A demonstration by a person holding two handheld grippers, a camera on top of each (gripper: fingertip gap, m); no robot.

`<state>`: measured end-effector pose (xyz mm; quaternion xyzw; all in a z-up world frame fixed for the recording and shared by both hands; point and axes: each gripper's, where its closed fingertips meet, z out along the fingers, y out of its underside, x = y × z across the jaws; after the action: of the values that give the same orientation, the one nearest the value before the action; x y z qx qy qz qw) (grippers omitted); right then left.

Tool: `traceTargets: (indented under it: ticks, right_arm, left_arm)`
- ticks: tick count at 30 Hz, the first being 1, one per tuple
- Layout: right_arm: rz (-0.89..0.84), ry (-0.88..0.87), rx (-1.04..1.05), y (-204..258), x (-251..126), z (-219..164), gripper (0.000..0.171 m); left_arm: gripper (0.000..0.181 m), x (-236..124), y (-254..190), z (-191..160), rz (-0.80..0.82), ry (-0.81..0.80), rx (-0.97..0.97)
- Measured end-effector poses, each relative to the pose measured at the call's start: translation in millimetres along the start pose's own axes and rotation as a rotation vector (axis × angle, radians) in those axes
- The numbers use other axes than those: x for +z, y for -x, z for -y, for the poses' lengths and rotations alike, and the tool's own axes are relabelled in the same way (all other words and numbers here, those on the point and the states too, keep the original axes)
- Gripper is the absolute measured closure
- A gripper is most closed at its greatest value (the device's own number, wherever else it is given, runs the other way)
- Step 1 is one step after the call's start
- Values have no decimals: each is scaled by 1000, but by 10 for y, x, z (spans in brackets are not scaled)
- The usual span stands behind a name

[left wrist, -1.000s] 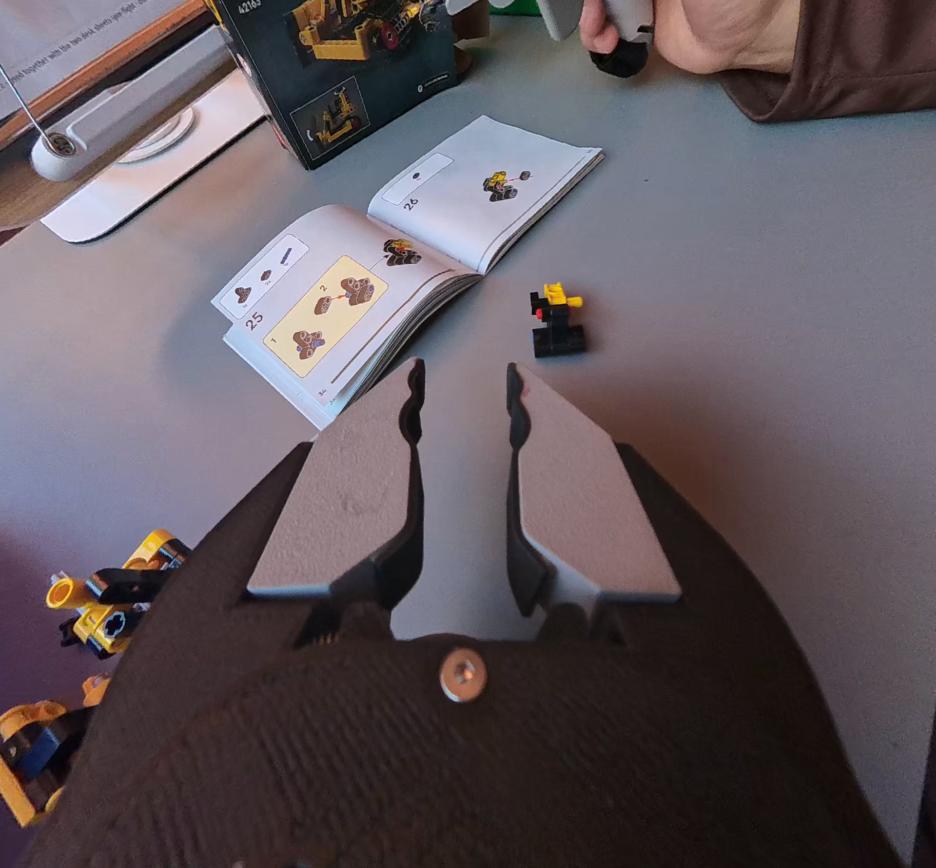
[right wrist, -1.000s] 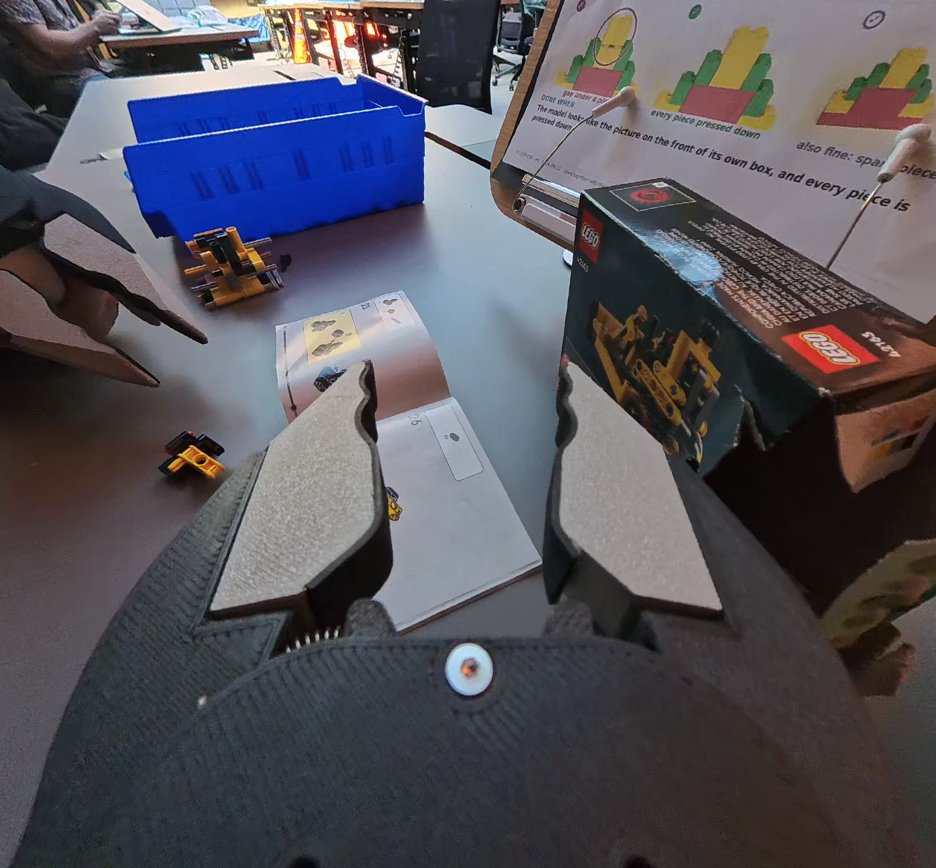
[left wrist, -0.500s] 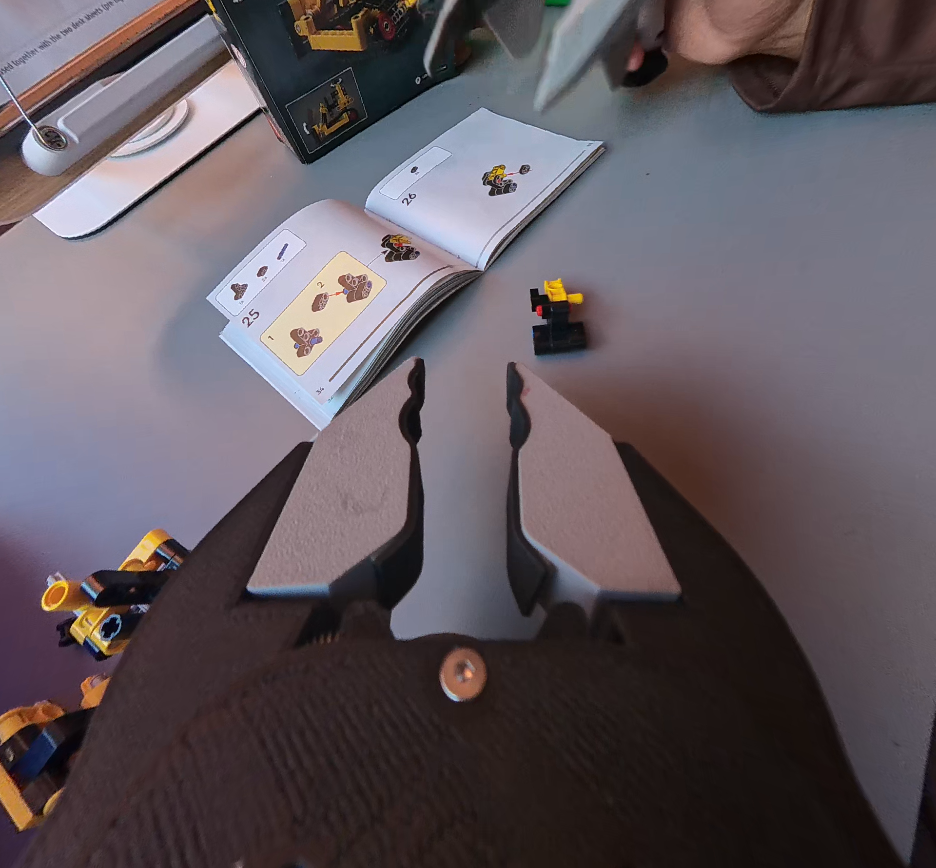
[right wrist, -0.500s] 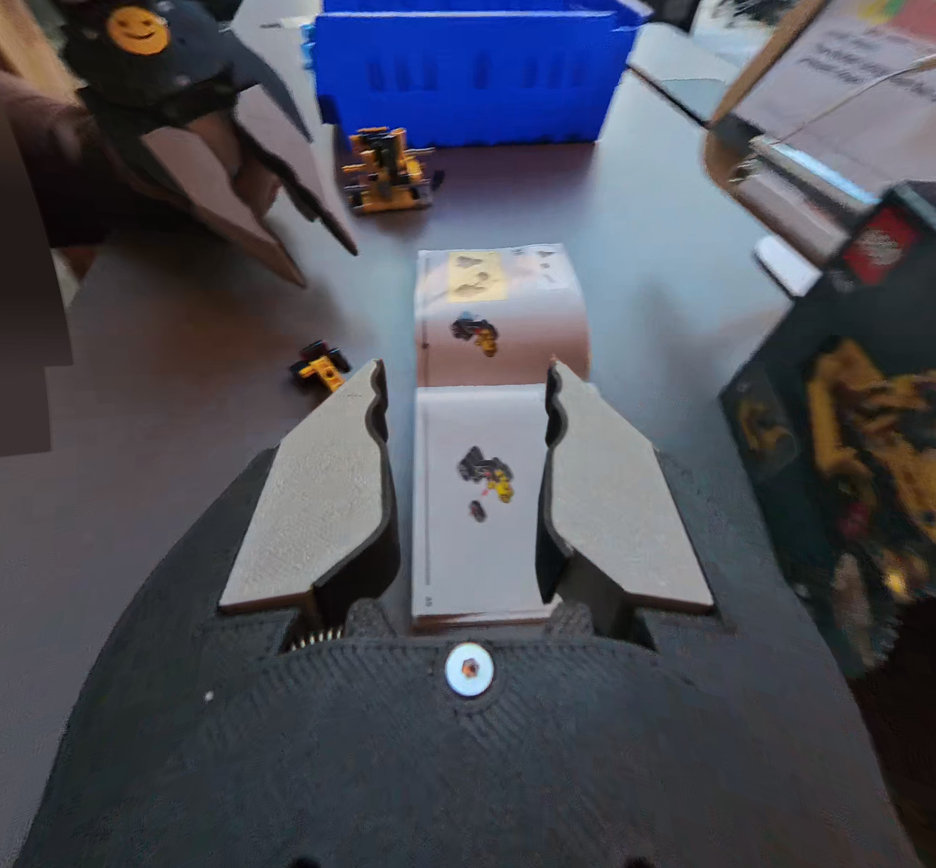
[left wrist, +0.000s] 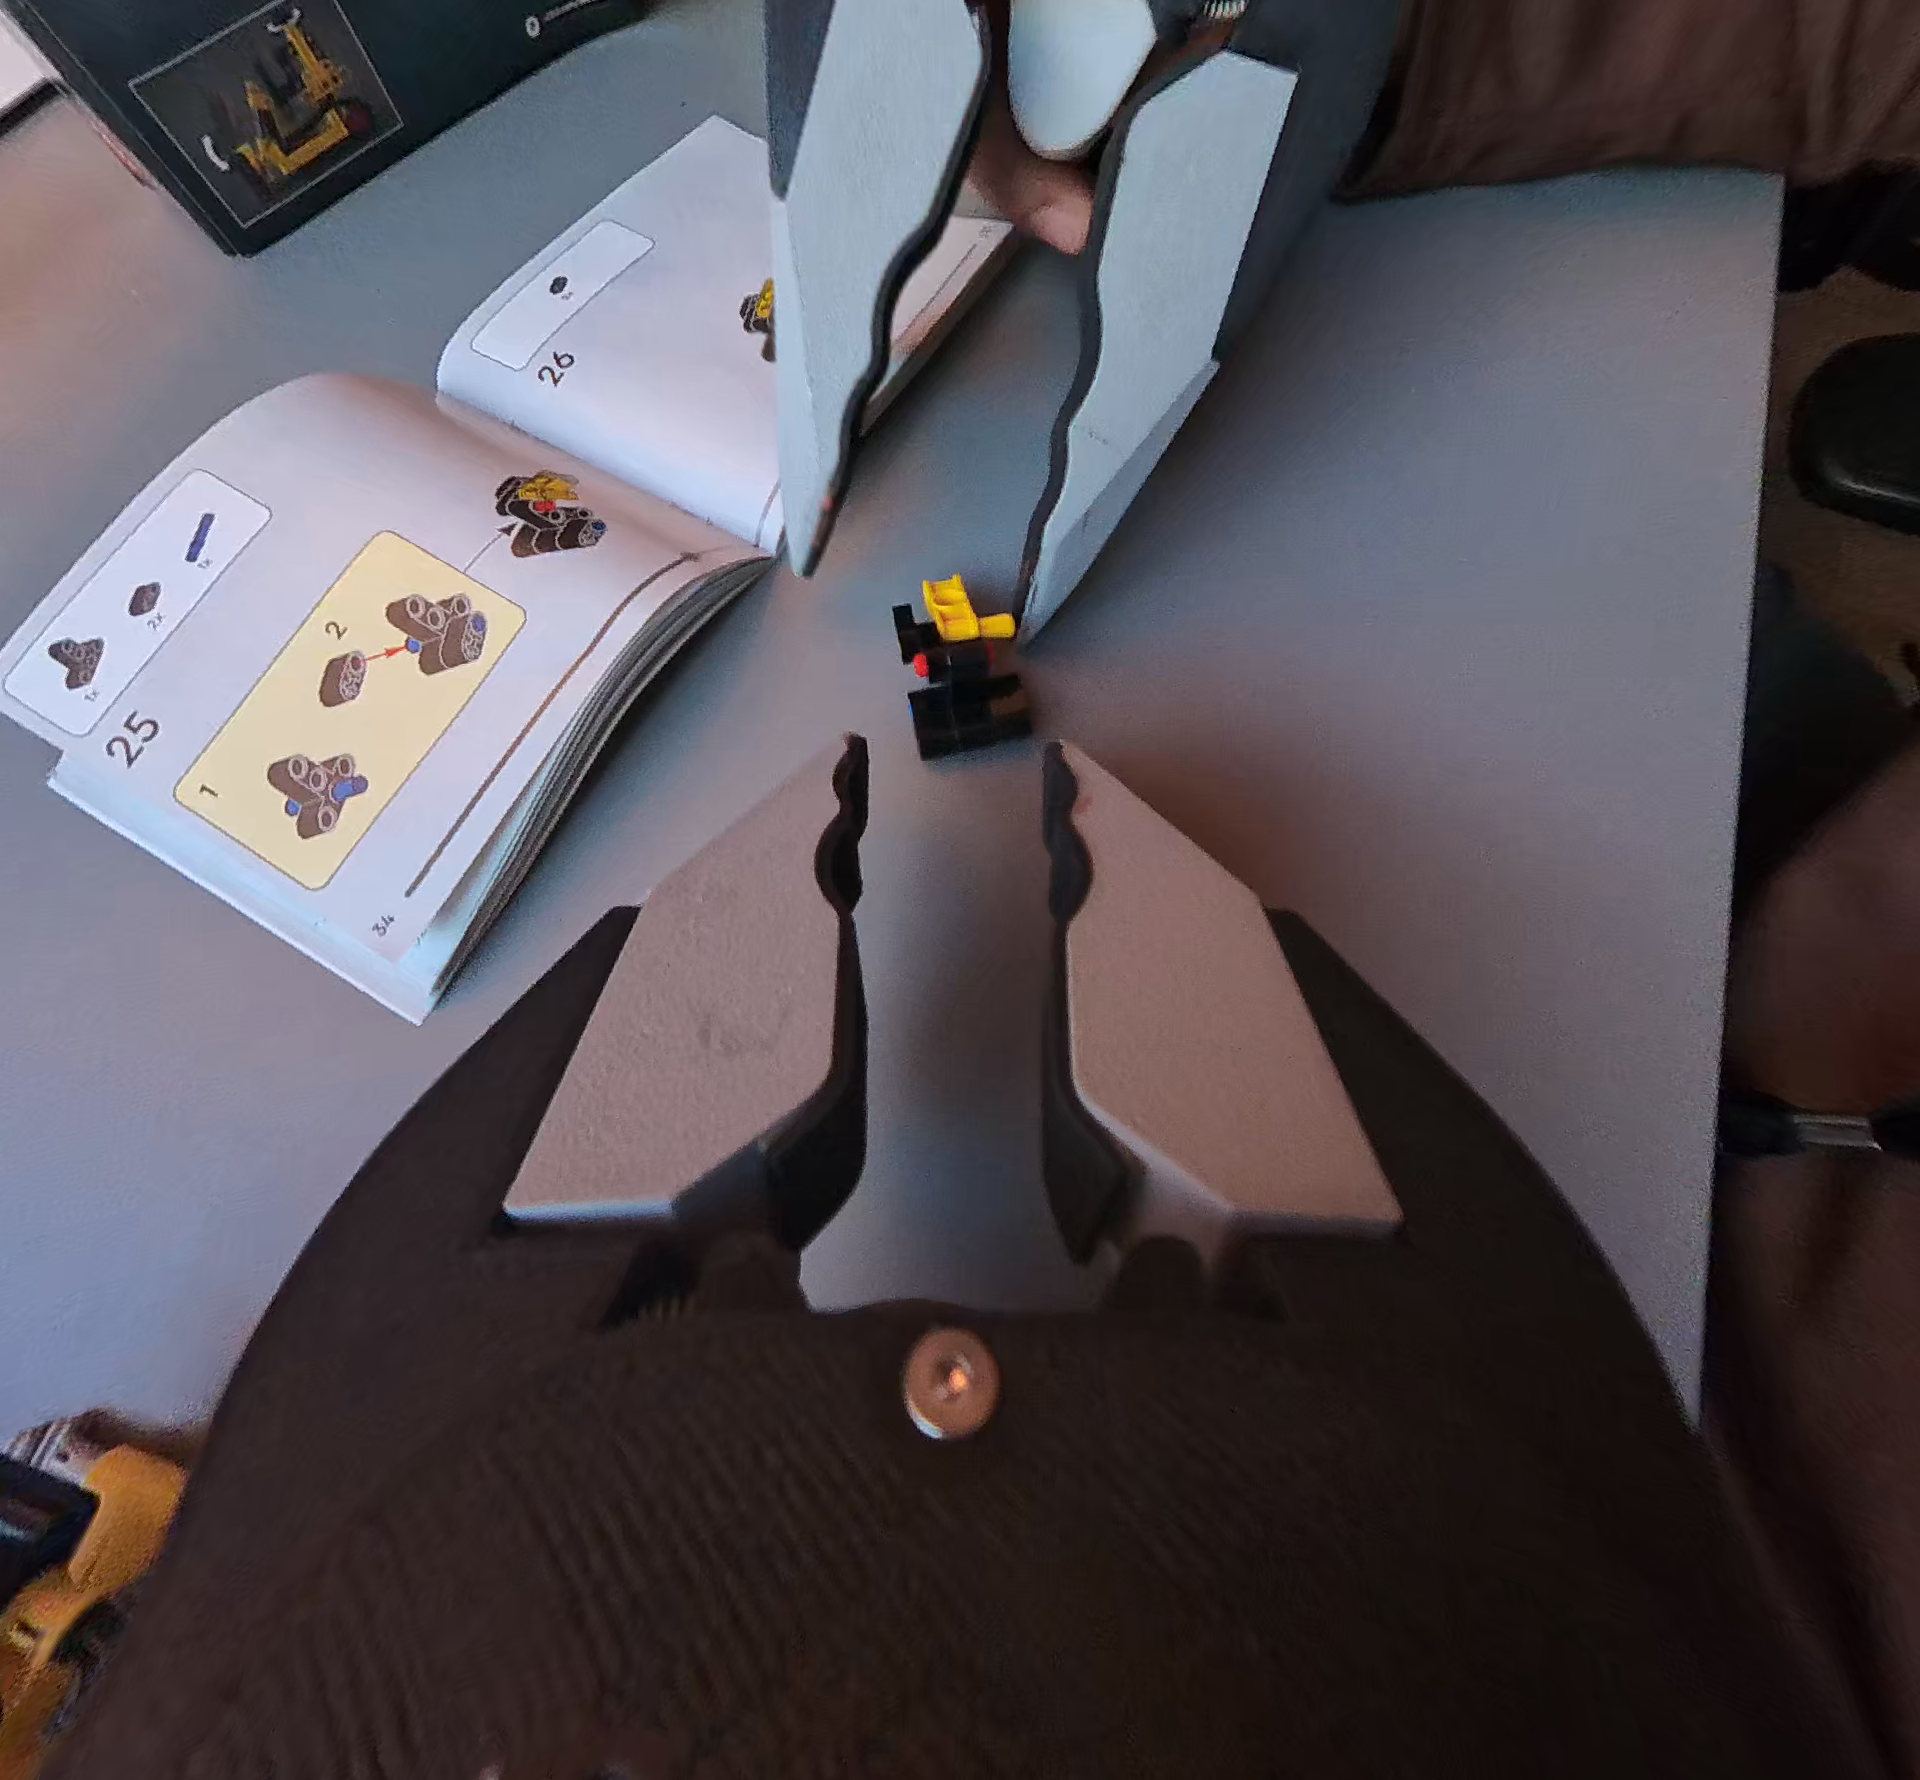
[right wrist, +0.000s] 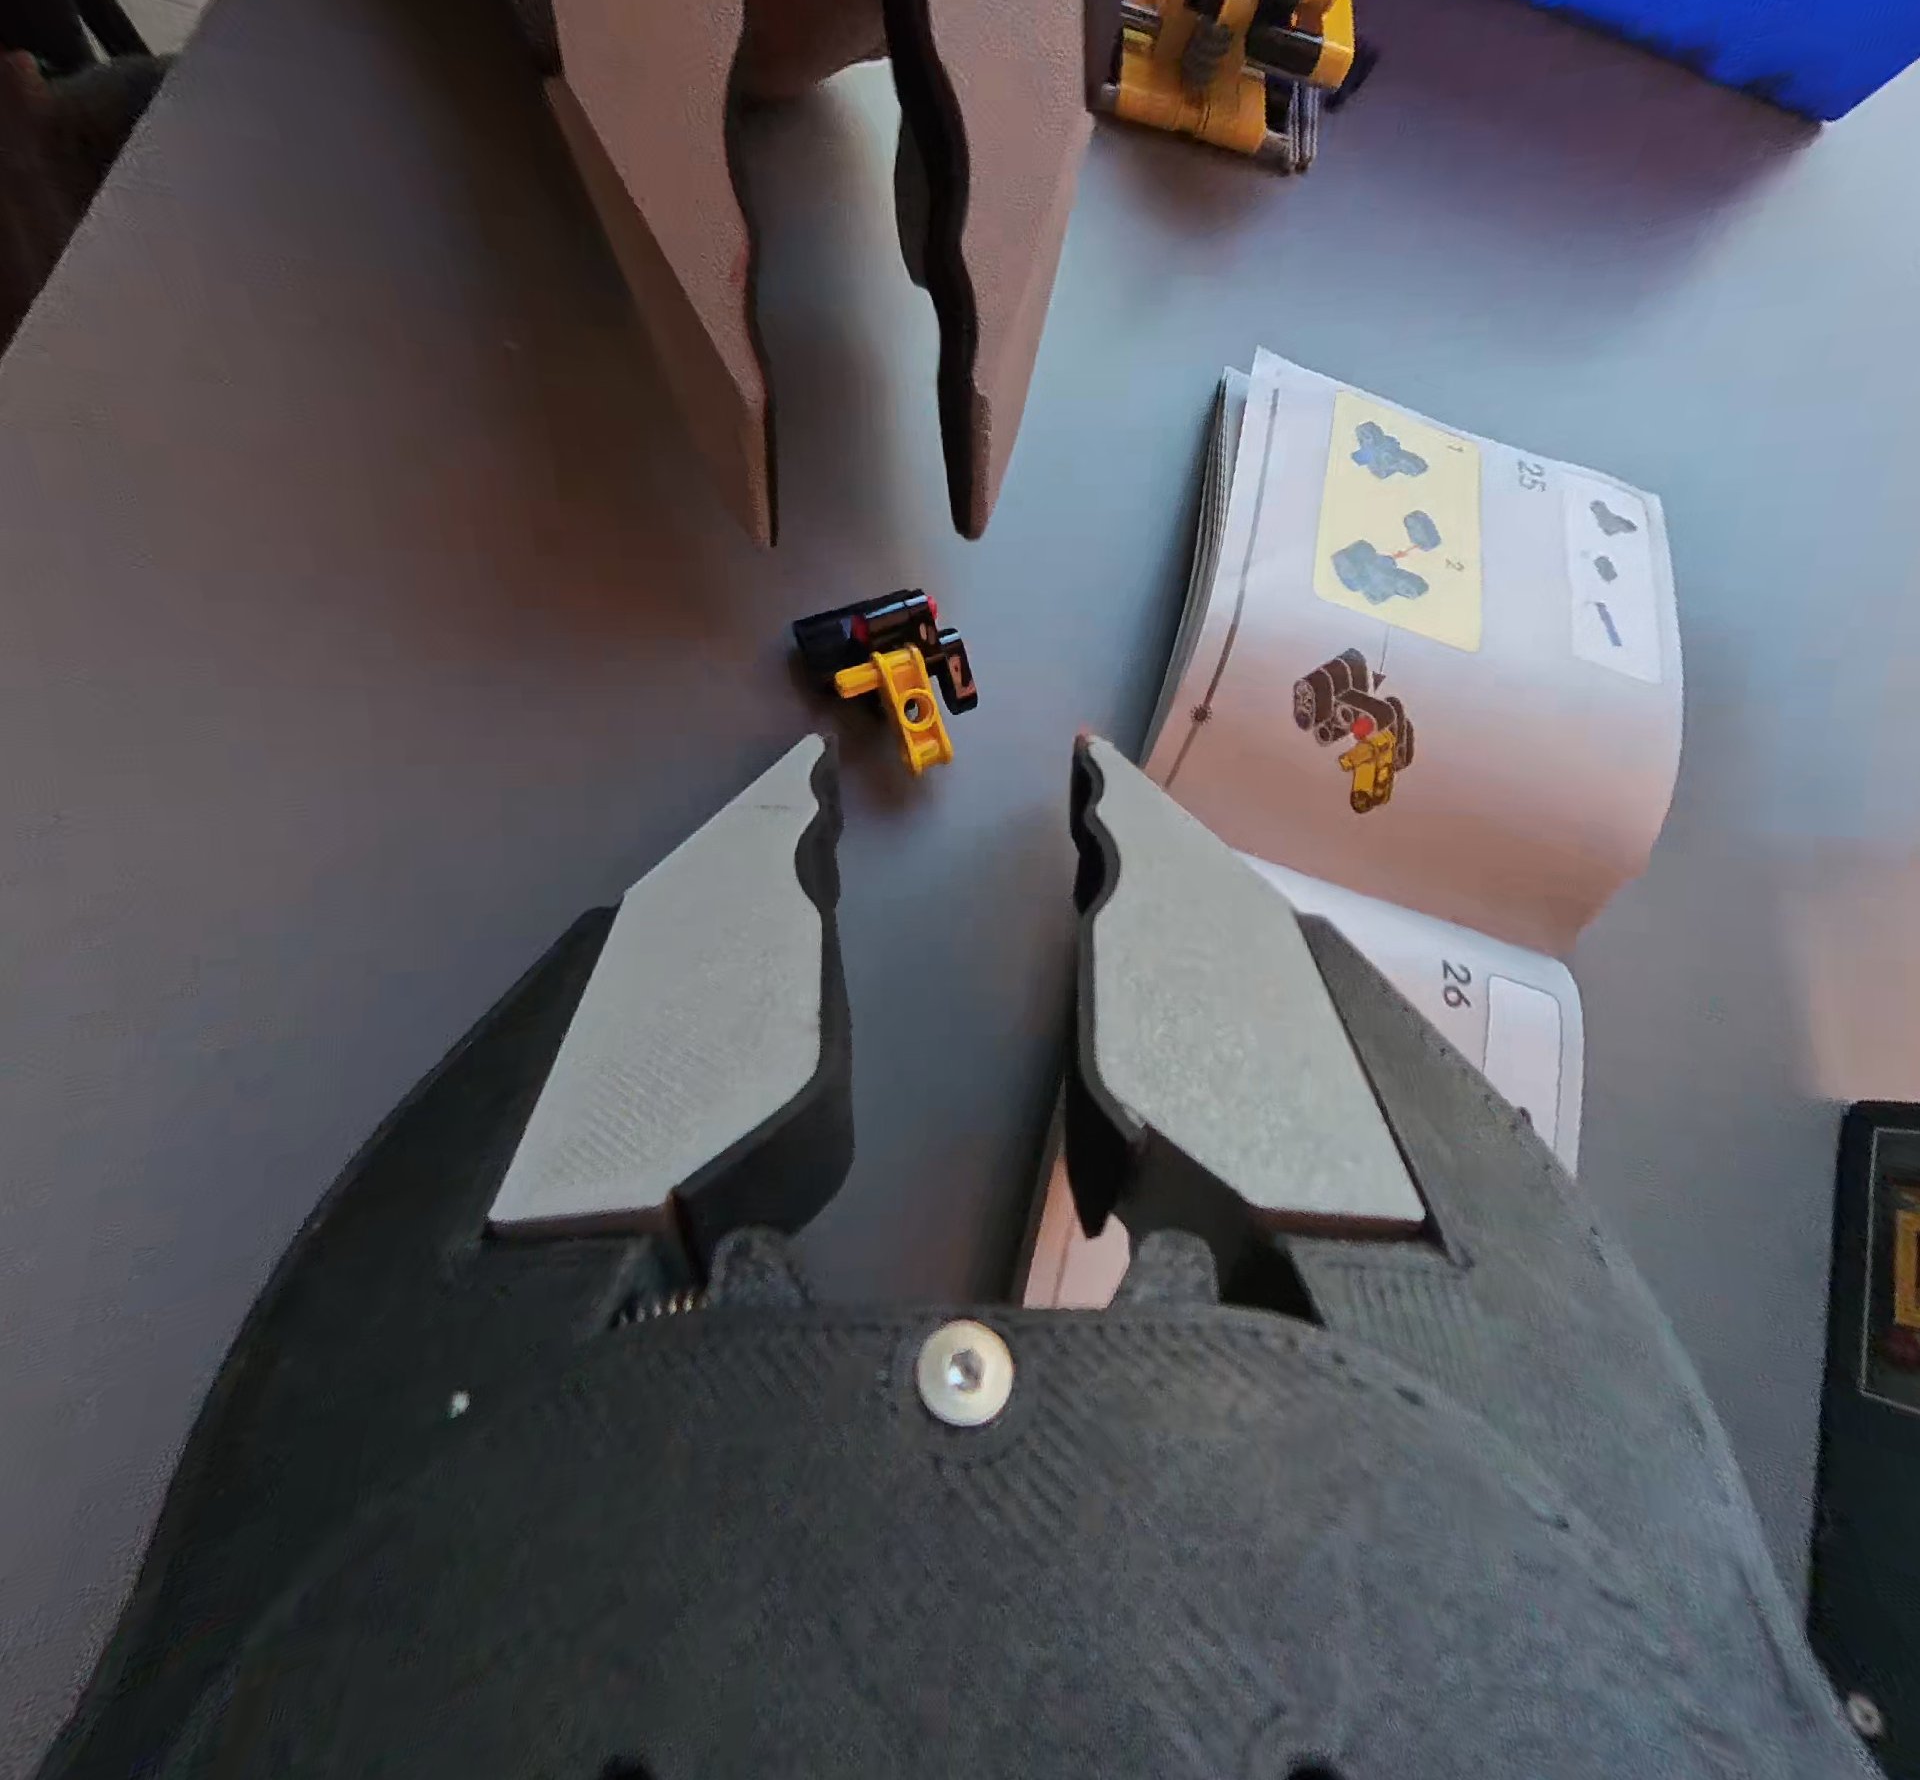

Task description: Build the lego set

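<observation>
Yellow-and-black sub-assembly now sits between your hand-held grippers: right has swung in, left waits, both parted and empty.

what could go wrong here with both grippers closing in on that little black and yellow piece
1. The small black and yellow assembly lies loose on the table; either open hand-held gripper could knock it away.
2. The left hand-held gripper and right hand-held gripper face each other and might collide.
</observation>
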<state>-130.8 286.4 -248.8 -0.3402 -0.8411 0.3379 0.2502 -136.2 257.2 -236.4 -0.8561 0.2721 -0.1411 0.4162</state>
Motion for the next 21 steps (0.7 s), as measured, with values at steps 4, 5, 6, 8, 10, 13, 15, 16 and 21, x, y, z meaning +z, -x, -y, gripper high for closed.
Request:
traceTargets:
  ticks: [4,5,6,8,10,13,15,16,21]
  right_arm:
    - [23,-21,-39,32,16,43,145]
    - [27,-23,-48,41,24,52,146]
    - [33,-19,-55,54,34,52,147]
    - [31,-11,-77,79,45,46,149]
    - [16,-18,-103,95,42,60,157]
    - [11,-33,-113,133,52,114,157]
    - [7,-37,-129,173,66,145,158]
    - [4,-43,-139,196,72,166,158]
    - [-123,-48,-213,154,47,244,157]
  left_arm:
    - [151,29,-49,70,-74,-24,-35]
    - [151,39,-58,79,-84,-25,-43]
    - [152,48,-61,78,-86,-21,-45]
    - [152,63,-63,61,-84,-6,-41]
    - [154,75,-75,45,-87,6,-35]
    - [155,92,-107,21,-88,25,-6]
    - [158,97,-125,13,-81,31,20]
    - [160,97,-132,11,-77,32,32]
    - [162,59,-103,50,-19,-4,71]
